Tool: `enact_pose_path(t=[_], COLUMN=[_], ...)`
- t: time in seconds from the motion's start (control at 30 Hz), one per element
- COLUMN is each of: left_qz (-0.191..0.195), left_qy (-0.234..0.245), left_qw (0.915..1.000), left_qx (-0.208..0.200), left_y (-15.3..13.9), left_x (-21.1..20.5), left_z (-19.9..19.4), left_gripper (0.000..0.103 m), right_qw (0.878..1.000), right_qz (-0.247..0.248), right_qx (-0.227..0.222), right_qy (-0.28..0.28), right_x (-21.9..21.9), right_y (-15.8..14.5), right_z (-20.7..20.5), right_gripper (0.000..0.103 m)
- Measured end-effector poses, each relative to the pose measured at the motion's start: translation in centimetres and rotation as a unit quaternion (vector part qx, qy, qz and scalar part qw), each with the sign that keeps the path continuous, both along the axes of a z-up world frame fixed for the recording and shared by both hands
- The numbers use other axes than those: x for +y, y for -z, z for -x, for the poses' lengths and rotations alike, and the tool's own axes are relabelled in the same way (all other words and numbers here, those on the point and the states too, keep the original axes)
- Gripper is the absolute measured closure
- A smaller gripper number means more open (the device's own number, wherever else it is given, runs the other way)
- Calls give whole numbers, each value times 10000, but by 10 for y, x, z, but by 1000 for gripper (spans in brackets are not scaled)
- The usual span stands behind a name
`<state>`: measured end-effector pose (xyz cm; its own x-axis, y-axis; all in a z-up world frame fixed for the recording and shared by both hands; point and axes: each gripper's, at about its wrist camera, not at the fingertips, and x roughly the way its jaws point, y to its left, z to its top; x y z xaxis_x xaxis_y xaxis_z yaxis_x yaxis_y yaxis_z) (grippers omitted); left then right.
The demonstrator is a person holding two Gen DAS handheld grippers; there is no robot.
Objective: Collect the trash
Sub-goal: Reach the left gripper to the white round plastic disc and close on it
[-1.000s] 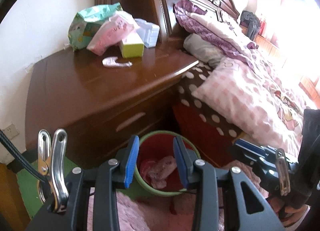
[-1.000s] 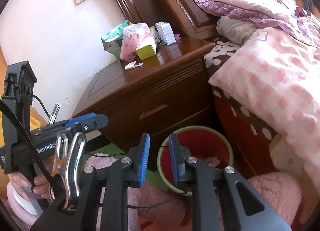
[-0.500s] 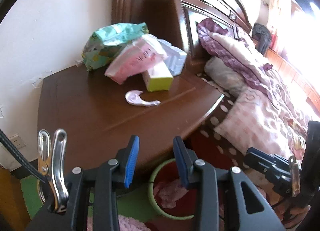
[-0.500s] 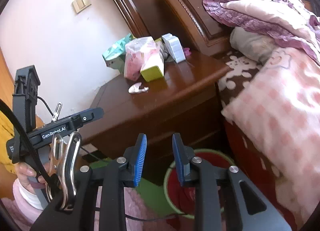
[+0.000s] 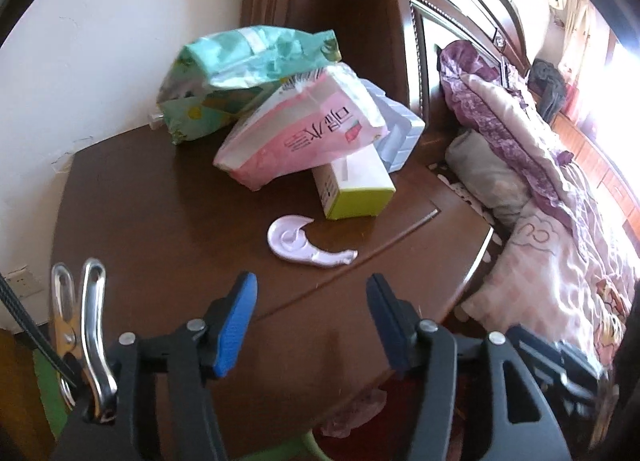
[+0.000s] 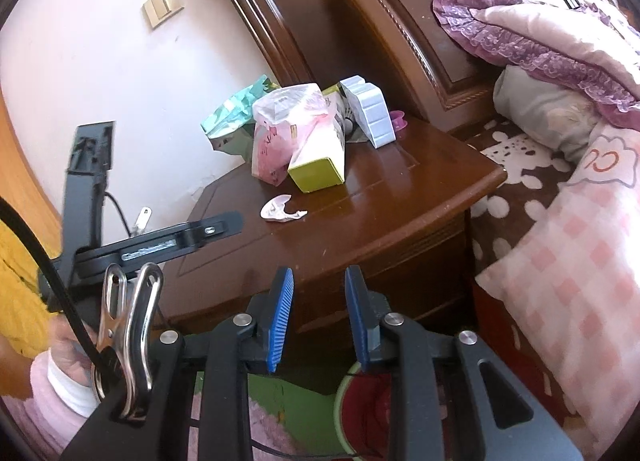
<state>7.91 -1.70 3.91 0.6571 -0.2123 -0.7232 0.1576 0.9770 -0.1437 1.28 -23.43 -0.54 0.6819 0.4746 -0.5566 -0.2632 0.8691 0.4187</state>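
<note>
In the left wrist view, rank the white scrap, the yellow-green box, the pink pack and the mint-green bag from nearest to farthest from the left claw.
From the left claw, open and holding nothing:
1. white scrap, lying flat just ahead on the nightstand.
2. yellow-green box, behind the scrap, slightly right.
3. pink pack, leaning over the box.
4. mint-green bag, rearmost, against the wall.

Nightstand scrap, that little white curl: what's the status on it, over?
Left tool empty, jaws just opened wider. Right tool empty, jaws narrowly apart. White scrap untouched on the nightstand, ahead of left tool. Nothing between them.
</note>
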Motion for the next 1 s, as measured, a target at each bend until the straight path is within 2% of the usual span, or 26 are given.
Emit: enact_pose_path(t=[0.23,0.4,0.63,0.67,0.8,1.0], left_qz=[-235,-498,-661,-689,-635,-437], left_qy=[-157,-349,-482,-485,-460,-529], left_qw=[9995,9981,9966,9964,9969,9976], left_qx=[139,95,124,97,44,47], left_y=[16,22,31,31,30,30], left_x=[-20,-25,-25,-26,-24,-15], left_z=[-35,-45,-51,-51,-49,-45], left_gripper=[43,43,44,45,72,73], right_qw=[9999,9999,9997,9996,9995,9995], right_qz=[-30,-85,-224,-246,-279,-278], right_qx=[93,140,113,115,132,159], right_qy=[-65,-41,-25,-35,-37,20], right_x=[0,-8,-18,-20,-24,-32], right_y=[14,21,26,28,32,36], right_z=[-7,-12,-19,-20,-25,-29], right_gripper=[75,75,75,75,75,75])
